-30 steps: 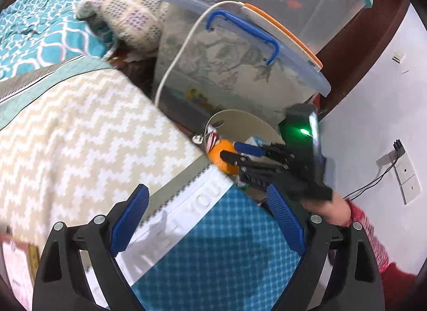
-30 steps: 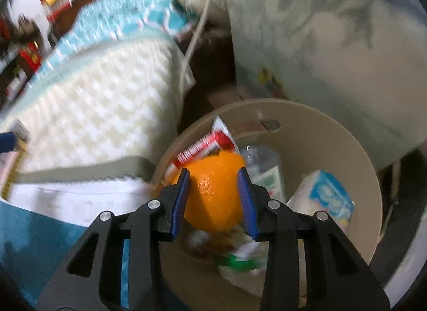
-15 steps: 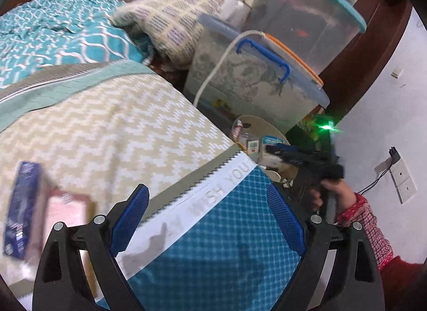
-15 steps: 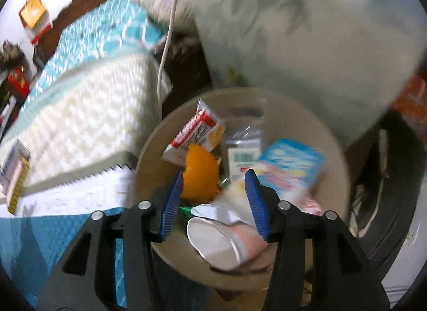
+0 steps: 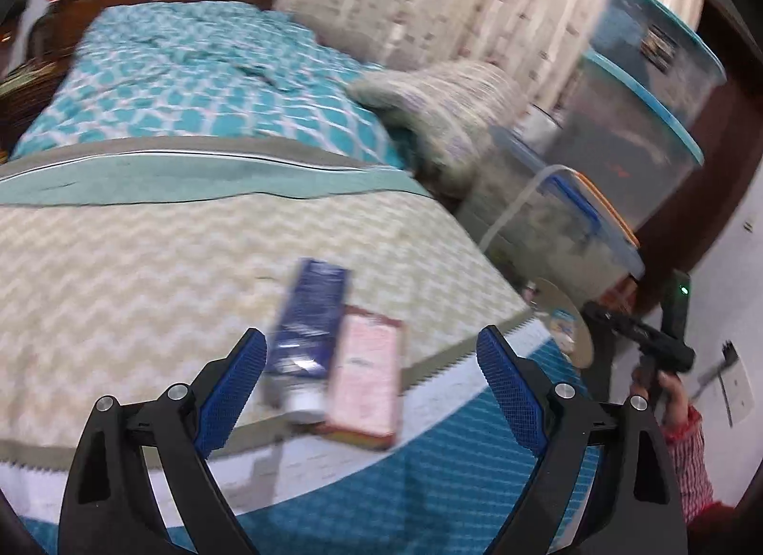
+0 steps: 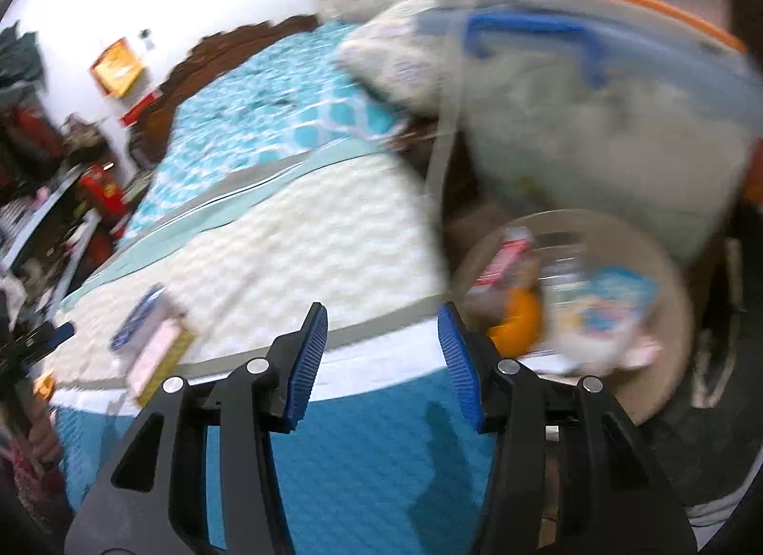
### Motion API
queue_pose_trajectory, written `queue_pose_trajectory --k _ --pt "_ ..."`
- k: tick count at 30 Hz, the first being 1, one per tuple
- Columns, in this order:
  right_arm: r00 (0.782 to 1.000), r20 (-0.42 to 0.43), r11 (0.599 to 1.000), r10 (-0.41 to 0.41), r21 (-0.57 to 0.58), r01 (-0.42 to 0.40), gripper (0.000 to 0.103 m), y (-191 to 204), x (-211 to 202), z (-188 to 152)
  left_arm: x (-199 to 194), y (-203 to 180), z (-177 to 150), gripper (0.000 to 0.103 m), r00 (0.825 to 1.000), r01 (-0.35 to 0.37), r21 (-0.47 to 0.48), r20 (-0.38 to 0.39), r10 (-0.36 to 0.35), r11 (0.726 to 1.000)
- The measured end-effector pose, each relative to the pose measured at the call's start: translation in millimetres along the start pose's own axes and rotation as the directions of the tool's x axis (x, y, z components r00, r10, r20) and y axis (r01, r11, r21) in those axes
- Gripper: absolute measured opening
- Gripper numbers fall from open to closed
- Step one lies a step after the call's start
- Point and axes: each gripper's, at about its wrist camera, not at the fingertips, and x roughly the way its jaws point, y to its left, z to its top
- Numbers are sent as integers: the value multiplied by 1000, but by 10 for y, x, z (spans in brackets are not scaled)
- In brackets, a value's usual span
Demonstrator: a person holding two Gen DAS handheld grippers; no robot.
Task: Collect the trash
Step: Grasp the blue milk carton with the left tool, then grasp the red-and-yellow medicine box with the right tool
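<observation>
— While the bed [image 5: 143, 269] lies broad under us, we read the step as fetching more trash: our left gripper [image 5: 372, 374] hangs spread and empty over the blue tube [image 5: 310, 316] and pink box [image 5: 367, 378], side by side near the mattress edge.

— Our right gripper [image 6: 381, 354], parted, carries nothing; the orange [image 6: 517, 321] lies in the bin [image 6: 667, 316] beside the bed. Next: lower, straddle one item, clamp. Bedding around them is open.
</observation>
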Motion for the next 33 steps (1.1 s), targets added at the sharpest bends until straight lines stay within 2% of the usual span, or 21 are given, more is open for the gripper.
queue_pose_trajectory --k 5,9,13,18,20,21,22,25,28,31,33 --pt "989 -89 991 121 -47 -126 52 680 403 -220 -88 337 -98 85 999 -53 -51 -9 53 997" --pt "966 -156 975 206 -50 -216 52 1170 744 -452 48 422 -86 85 997 -68 -62 -39 66 996" --pt "958 -183 968 220 -77 -237 59 1543 927 -654 397 301 -33 86 991 -92 8 -93 93 996" --pt "956 -185 969 226 -60 -241 66 1747 1015 -764 875 240 -15 85 975 -148 64 -155 156 987" --pt "958 -175 970 225 -46 -237 69 1774 1021 -797 985 256 -37 73 969 -173 69 -169 182 983" --pt "961 -169 972 221 -43 -231 71 1814 1019 -804 1027 274 -52 60 966 -171 71 -184 181 983" --pt "962 -164 973 216 -44 -226 71 1837 1008 -814 1036 293 -67 52 969 -142 59 -195 151 988" --pt "962 -164 972 216 -52 -227 74 1929 1048 -803 930 315 -125 51 960 -214 83 -169 225 973" --pt "962 -160 969 221 -76 -235 77 2064 1065 -808 697 488 -218 51 948 -277 50 -148 282 959" --pt "963 -160 965 218 -112 -237 82 2256 1118 -830 396 726 -309 51 921 -374 -4 -120 370 928" --pt "963 -168 962 209 -142 -233 83 2415 1195 -867 193 890 -388 51 908 -413 -50 -108 406 910"
